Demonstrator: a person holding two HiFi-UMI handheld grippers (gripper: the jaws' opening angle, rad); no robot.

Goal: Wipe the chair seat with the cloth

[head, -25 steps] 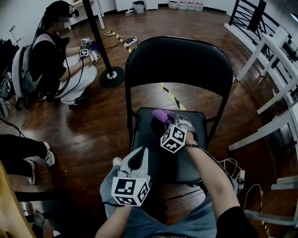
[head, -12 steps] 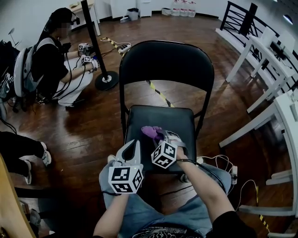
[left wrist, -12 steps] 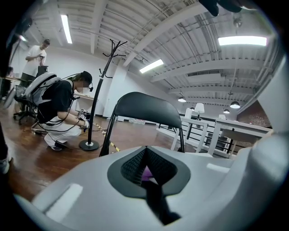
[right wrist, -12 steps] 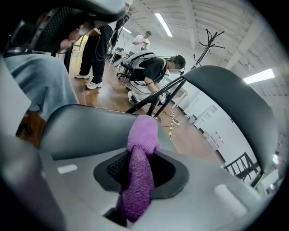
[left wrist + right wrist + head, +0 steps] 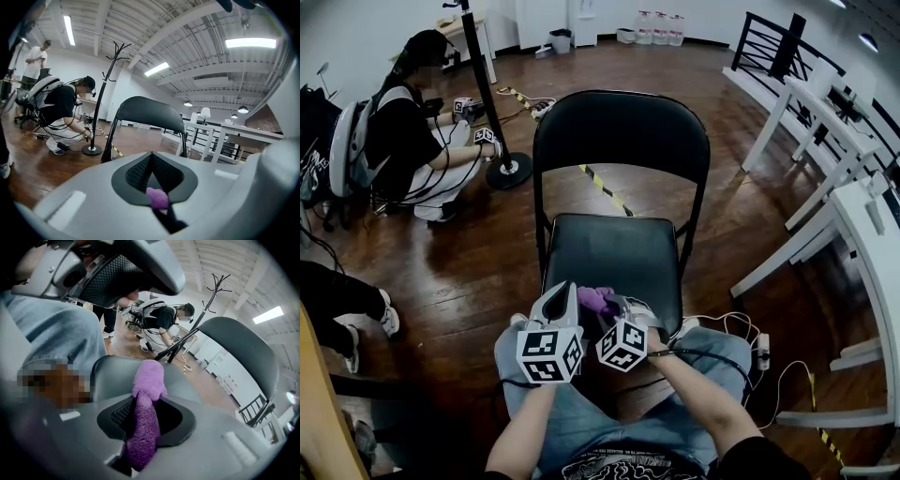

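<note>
The black folding chair's seat [image 5: 614, 253] lies in front of me in the head view. A purple cloth [image 5: 593, 298] sits at the seat's front edge, and my right gripper [image 5: 617, 305] is shut on it. In the right gripper view the cloth [image 5: 145, 418] stands out between the jaws, over the seat [image 5: 112, 369]. My left gripper [image 5: 562, 292] is just left of the cloth, with its jaws shut. A bit of purple cloth [image 5: 157, 198] shows low between the left gripper's [image 5: 151, 157] jaws; whether they touch it I cannot tell. The chair back [image 5: 147, 110] rises beyond.
A person [image 5: 403, 131] crouches at the far left beside a coat stand base [image 5: 508, 171]. White tables [image 5: 825, 122] stand to the right. A cable and power strip [image 5: 759, 352] lie on the wooden floor right of the chair. My jeans-clad legs [image 5: 525, 384] are below the seat's front.
Both grippers have drawn back toward me. The right gripper dragged the cloth from the back middle of the seat to its front edge. The left gripper stayed shut.
</note>
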